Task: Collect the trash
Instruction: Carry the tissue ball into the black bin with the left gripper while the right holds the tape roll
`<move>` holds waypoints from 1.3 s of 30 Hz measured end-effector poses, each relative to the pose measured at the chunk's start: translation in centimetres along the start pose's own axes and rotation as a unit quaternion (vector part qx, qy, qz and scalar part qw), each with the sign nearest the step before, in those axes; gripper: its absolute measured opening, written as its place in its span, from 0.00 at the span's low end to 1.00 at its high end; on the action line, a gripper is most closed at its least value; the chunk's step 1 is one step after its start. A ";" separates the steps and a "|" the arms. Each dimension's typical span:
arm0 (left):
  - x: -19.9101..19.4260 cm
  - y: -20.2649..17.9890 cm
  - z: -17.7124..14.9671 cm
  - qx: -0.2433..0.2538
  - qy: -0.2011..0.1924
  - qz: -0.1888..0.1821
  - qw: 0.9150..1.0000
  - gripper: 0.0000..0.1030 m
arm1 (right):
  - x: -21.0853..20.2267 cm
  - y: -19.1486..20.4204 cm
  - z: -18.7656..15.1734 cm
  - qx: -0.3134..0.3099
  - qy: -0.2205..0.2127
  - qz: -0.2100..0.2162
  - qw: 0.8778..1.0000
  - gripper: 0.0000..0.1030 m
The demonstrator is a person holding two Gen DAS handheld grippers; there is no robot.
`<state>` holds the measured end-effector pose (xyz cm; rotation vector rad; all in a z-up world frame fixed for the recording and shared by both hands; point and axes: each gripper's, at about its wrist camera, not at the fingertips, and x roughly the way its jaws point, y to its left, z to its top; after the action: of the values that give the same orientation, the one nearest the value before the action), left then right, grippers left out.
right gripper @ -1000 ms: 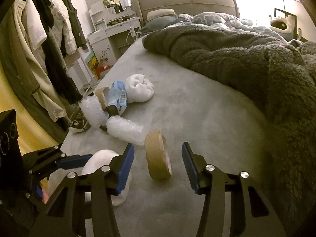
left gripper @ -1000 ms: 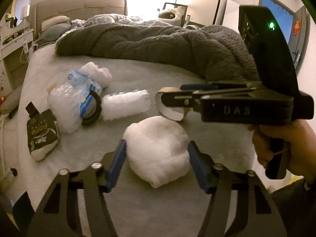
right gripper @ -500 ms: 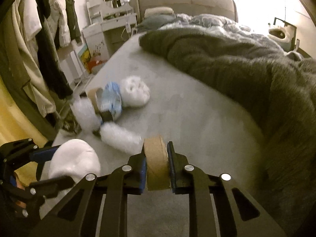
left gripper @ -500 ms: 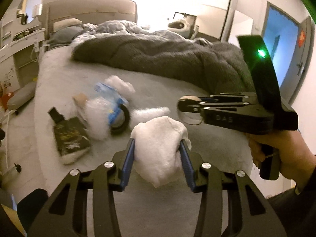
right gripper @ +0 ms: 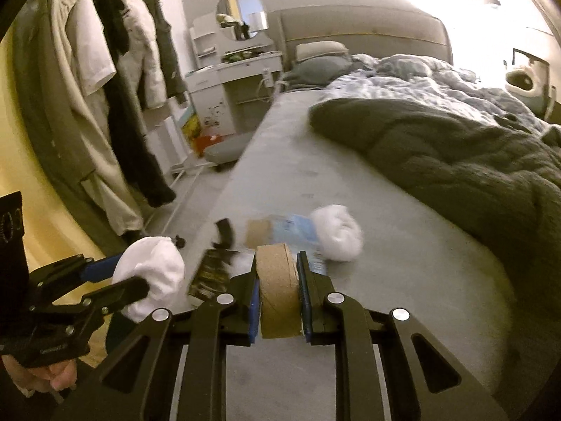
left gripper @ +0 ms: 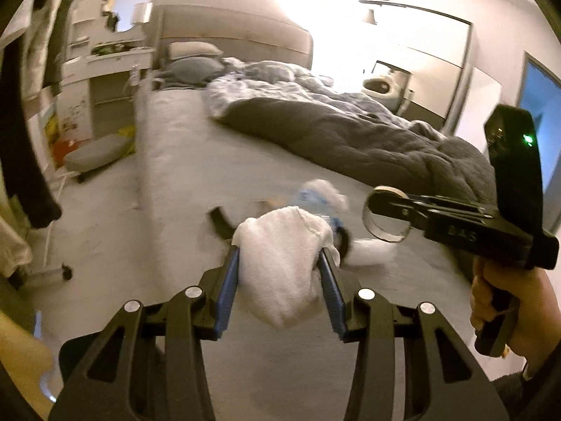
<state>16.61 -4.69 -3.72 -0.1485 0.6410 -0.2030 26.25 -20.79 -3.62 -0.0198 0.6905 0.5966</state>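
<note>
Both pieces are lifted clear of the bed (right gripper: 403,245) now — left tool (left gripper: 280,273) clamped on the white wad (left gripper: 284,263), right tool (right gripper: 278,298) pinching the tape roll (right gripper: 278,294). Next I need a bin; none in view, more trash near the bed's foot edge.

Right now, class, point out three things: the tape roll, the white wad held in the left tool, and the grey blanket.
Tape roll (right gripper: 278,282): right wrist view, on its brown outer band.
White wad (left gripper: 282,245): left wrist view, on its front face.
Grey blanket (right gripper: 455,154): right wrist view, on its upper folds.
</note>
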 end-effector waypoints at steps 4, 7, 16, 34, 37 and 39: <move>-0.9 2.8 -0.1 -0.014 0.000 0.029 0.999 0.46 | 1.1 2.1 0.8 -0.006 0.000 0.017 1.000 0.18; -1.4 5.2 -0.4 -0.030 0.004 0.048 0.998 0.46 | 2.2 4.0 1.4 -0.012 0.003 0.034 0.999 0.18; -1.6 11.2 -2.2 -0.061 0.055 0.108 0.991 0.47 | 6.1 10.1 1.9 -0.021 0.031 0.095 0.995 0.18; 0.2 20.6 -9.2 -0.139 0.239 0.150 0.949 0.49 | 14.3 21.0 -0.4 -0.078 0.133 0.135 0.979 0.18; 0.4 21.4 -10.5 -0.144 0.268 0.142 0.942 0.49 | 15.6 22.7 -1.3 -0.091 0.153 0.137 0.975 0.18; 0.4 21.9 -11.2 -0.146 0.280 0.141 0.938 0.51 | 16.3 23.2 -1.6 -0.094 0.162 0.136 0.973 0.18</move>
<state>13.20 15.66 -17.22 -0.2868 1.2524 0.1383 23.08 6.57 -10.67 -0.2050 0.9590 0.9337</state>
